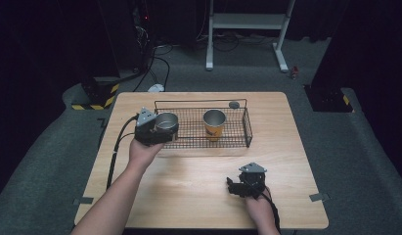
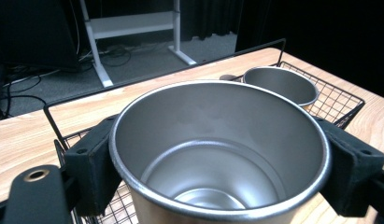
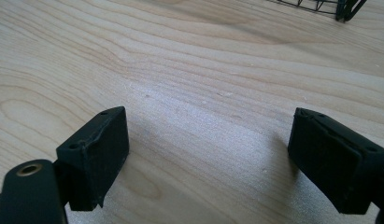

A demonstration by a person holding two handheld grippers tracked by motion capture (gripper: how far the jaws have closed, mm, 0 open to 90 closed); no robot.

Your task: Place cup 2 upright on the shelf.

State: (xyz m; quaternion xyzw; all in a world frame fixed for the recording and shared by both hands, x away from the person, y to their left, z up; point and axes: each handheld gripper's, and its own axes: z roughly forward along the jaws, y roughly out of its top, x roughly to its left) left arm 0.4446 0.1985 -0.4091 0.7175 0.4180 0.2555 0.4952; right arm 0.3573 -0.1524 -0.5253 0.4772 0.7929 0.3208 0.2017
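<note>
The left gripper (image 1: 157, 131) pinches a steel cup (image 2: 217, 149) between its fingers, at the left end of the wire basket (image 1: 240, 139). A second cup (image 1: 214, 123) already stands inside. Setting down and release remain, I judge. The right gripper (image 3: 208, 154) rests on the table (image 1: 189, 191), fingers spread, empty.

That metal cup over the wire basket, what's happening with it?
A person is working at a wooden table with a handheld gripper in each hand. The left gripper has its jaws shut on a steel cup, holding it upright at the left end of the wire basket. A second cup, with an orange band, already stands in the basket. The right gripper rests with jaws open over bare table.
</note>
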